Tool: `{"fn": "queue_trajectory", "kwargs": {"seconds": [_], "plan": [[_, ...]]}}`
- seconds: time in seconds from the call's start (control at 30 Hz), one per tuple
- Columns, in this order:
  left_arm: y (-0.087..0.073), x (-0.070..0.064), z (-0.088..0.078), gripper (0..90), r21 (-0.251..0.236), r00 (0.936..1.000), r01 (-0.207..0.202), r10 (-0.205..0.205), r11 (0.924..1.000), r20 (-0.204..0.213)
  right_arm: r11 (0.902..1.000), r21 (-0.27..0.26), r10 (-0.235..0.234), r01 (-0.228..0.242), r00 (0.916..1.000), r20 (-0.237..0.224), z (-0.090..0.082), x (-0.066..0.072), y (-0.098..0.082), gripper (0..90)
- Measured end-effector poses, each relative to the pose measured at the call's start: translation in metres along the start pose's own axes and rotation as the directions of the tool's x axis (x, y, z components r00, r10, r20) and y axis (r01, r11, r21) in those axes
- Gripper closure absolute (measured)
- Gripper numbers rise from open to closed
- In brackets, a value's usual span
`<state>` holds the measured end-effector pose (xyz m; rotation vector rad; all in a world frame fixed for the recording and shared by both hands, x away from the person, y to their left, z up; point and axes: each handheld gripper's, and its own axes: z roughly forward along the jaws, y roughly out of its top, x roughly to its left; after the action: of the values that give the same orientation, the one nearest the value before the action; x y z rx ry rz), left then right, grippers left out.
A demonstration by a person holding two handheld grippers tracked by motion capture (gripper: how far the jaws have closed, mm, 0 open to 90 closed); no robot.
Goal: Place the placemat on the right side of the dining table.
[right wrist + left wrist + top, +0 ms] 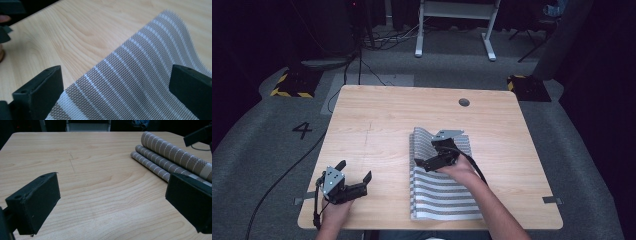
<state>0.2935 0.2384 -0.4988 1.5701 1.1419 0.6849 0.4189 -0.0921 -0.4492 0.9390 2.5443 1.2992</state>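
Observation:
A grey mesh placemat (442,192) with white stripes lies on the right-centre of the wooden table (377,115), its far end raised in waves (165,150). My right gripper (427,153) hovers open over the mat's far half, jaws pointing left. Its own view has the mat (130,82) rising between the wide-apart jaws of the right gripper (115,92). My left gripper (355,170) stands open near the table's front left, over bare wood and apart from the mat. In the left gripper view, nothing sits between the jaws of the left gripper (112,202).
A round cable hole (464,102) is near the table's far edge. Tape strips (552,200) stick out at the front corners. A cable (287,170) runs over the grey floor at left, by a painted 4 (302,130). White desk legs (419,30) stand behind.

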Motion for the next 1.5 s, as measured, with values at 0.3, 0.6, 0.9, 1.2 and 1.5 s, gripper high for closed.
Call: {"fn": "queue_trajectory", "kwargs": {"seconds": [0.3,0.6,0.9,1.2,1.5], "plan": [[0.0,0.0,0.001,0.0,-0.003,1.0,0.003,-0.003,1.0,-0.003,0.9744,0.205,0.079,-0.093,0.9938,0.079,0.01,0.035,0.001,9.3],[0.0,0.0,0.0,0.0,-0.004,1.0,0.005,-0.005,1.0,-0.001,0.9667,0.217,0.138,-0.136,0.9905,0.006,0.005,0.035,-0.002,68.6],[0.0,0.001,0.0,0.0,-0.016,0.9997,0.021,-0.021,0.9997,0.011,0.9816,0.138,0.133,-0.131,0.9911,-0.006,-0.007,0.03,-0.012,89.3],[0.0,0.0,0.0,0.0,-0.019,0.9998,0.021,-0.021,0.9996,0.005,0.9902,-0.041,0.134,-0.134,0.991,-0.005,-0.039,0.018,-0.017,89.3],[0.0,0.0,0.001,0.0,-0.014,0.9999,0.016,-0.016,0.9998,-0.002,0.9323,-0.313,0.196,-0.181,0.9805,0.016,-0.091,-0.005,-0.013,89.3]]}}
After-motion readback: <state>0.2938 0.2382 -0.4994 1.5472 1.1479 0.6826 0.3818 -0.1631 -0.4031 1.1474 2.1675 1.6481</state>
